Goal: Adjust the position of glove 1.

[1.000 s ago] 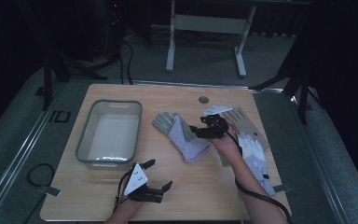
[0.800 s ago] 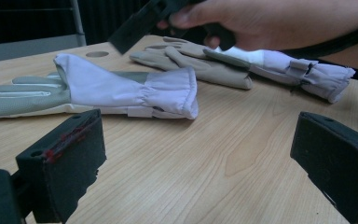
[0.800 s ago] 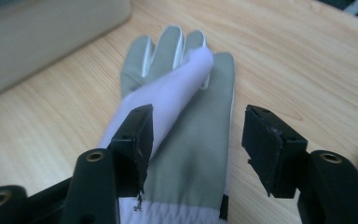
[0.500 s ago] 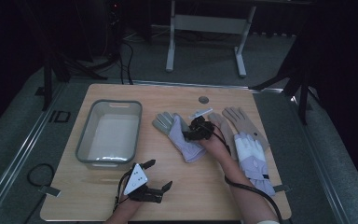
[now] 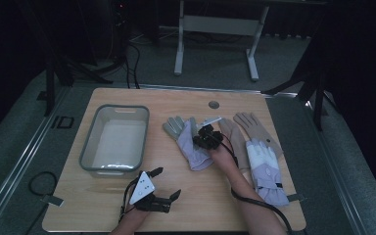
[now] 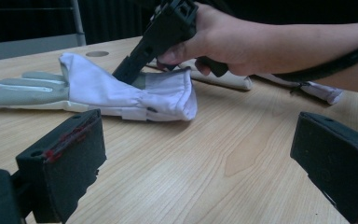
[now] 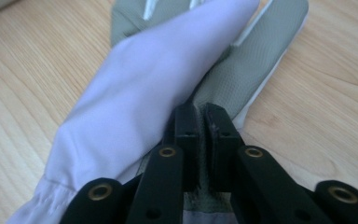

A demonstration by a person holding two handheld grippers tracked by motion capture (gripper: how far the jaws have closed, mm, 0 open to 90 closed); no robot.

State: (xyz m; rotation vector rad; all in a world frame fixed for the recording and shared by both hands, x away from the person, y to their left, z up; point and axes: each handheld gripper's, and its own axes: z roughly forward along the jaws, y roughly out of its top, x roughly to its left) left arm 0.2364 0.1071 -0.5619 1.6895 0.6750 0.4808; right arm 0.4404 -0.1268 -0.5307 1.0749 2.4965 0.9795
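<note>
My right gripper (image 5: 201,140) is down on the lavender-and-grey glove (image 5: 188,144), and its jaws are pinched together on the fabric. In the right gripper view the two black jaws meet with a fold of the grey palm material caught between them, the lavender back of the glove (image 7: 149,84) draped over to one side. That glove lies flat on the counter (image 5: 225,205), just right of the grey plastic bin (image 5: 115,142), fingers pointing away from me and cuff toward me. From the left gripper view I see my right hand (image 6: 223,37) angled steeply over the glove (image 6: 121,91), the gripper (image 6: 129,74) pressing into its middle. My left gripper (image 5: 169,183) sits low at the near edge of the counter, in front of the bin, jaws spread wide with bare wood between them and nothing held. Further right of the glove I'm working on lie two more: a tan one (image 5: 254,127) and a white-and-lavender one (image 5: 264,169), side by side.
</note>
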